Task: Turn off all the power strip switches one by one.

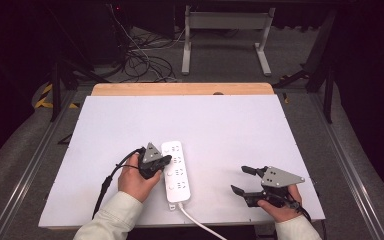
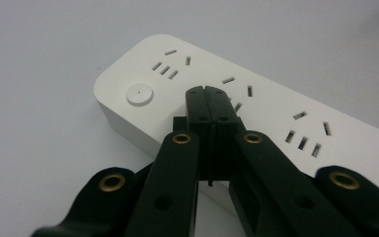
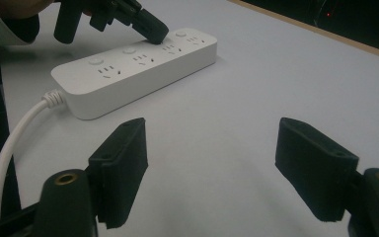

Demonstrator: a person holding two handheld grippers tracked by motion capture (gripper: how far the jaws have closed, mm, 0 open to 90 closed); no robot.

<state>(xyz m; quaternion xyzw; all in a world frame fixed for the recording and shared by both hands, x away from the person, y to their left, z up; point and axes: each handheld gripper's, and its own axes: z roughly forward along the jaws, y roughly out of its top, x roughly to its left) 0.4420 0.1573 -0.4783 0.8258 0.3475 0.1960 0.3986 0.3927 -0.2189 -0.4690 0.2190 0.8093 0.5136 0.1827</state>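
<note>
A white table top carries everything; a strip of its wooden far edge shows beyond the white sheet. Behind it, on the dim floor, lie tangled cables and a white frame's legs, their detail hard to make out. The white power strip lies near the near edge, left of centre, its cord running off that edge and cut from view. The left gripper has its jaws pressed together, tips resting on the strip's top and hiding part of one socket. The right gripper, well apart near the near right corner, holds its jaws spread over bare table.
</note>
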